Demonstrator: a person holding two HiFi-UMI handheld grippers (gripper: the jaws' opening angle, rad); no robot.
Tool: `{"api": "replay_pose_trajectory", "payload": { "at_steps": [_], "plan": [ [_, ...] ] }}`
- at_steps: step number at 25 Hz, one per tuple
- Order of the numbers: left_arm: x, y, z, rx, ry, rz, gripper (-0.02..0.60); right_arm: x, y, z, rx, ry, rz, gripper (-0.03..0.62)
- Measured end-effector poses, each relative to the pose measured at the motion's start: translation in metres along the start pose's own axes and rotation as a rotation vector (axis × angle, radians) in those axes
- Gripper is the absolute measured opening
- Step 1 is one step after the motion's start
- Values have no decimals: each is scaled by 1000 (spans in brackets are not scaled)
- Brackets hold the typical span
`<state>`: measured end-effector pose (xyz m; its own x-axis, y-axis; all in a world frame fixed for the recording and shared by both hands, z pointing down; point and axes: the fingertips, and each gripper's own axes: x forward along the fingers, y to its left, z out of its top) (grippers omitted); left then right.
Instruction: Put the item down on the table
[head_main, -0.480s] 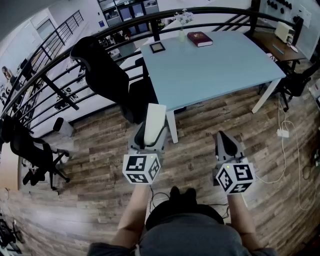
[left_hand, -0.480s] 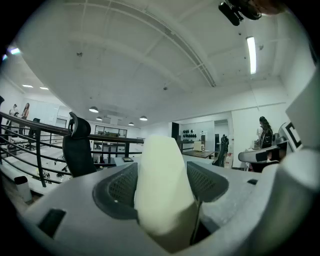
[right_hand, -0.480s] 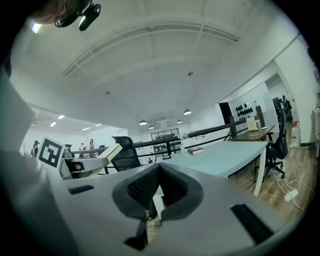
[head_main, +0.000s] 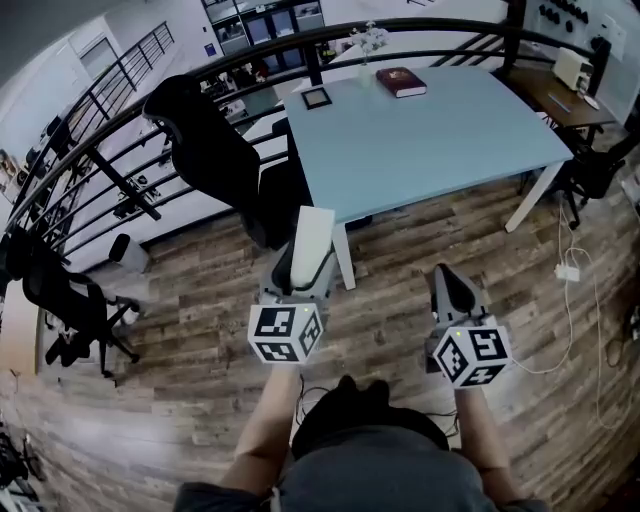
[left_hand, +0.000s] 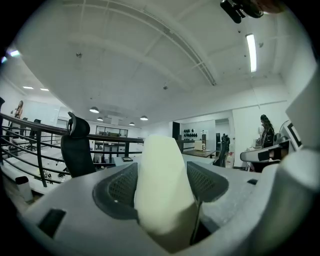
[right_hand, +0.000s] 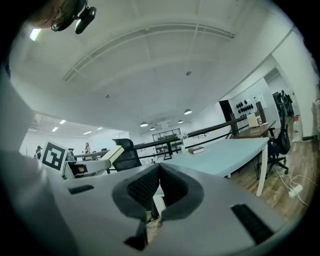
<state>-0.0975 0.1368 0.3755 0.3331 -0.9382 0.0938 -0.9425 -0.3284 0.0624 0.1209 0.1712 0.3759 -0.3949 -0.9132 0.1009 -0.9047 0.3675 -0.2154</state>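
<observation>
- Cream-white block stands between the pads of the left claw. The claw pinches it by its lower end with the jaws set wide, and most of the block sticks out past the tips.
- Right claw is pressed together with nothing in it, and is held beside the left one on the near side of the counter.
- Counter has a pale blue top. Both claws hang short of its near edge, over the wooden floor, so the block is in the air and not yet above the counter.
- Along the counter's far edge are a dark red book, a small frame and a vase.
- A black chair stands off the counter's left corner.
- Step in hand, as I judge it: the carry toward the counter, with the setting-down not begun.
- The next move calls for bringing the left claw forward over the near part of the counter. It should then lower until the block rests on the top, and only then spread the jaws.
- The block is tall and gripped low, so it may tip if let go upright; laying it on a flat side looks safer.
- The approach should keep clear of the chair by the left corner.
</observation>
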Motion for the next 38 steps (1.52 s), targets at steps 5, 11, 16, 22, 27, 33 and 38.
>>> {"api": "replay_pose_trajectory", "payload": {
  "at_steps": [5, 11, 16, 22, 27, 33, 38],
  "plan": [
    [2, -2, 3, 0, -10, 25, 311, -1, -7, 1, 7, -5, 11, 3],
    [17, 2, -4, 2, 12, 37, 311, 9, -17, 0, 15, -2, 16, 3],
    [56, 15, -7, -11, 10, 41, 311, 40, -37, 2, 16, 4, 0, 3],
    [120, 48, -5, -7, 13, 36, 311, 107, -55, 12, 10, 2, -8, 3],
    [181, 80, 4, 0, 16, 17, 311, 177, -68, 22, 18, 11, -14, 3],
    [241, 116, 11, -2, 21, -3, 311, 242, -77, 35, 21, 19, -53, 3],
    [277, 132, 12, -4, 21, -18, 311, 273, -83, 44, 22, 13, -76, 3]
  ]
}}
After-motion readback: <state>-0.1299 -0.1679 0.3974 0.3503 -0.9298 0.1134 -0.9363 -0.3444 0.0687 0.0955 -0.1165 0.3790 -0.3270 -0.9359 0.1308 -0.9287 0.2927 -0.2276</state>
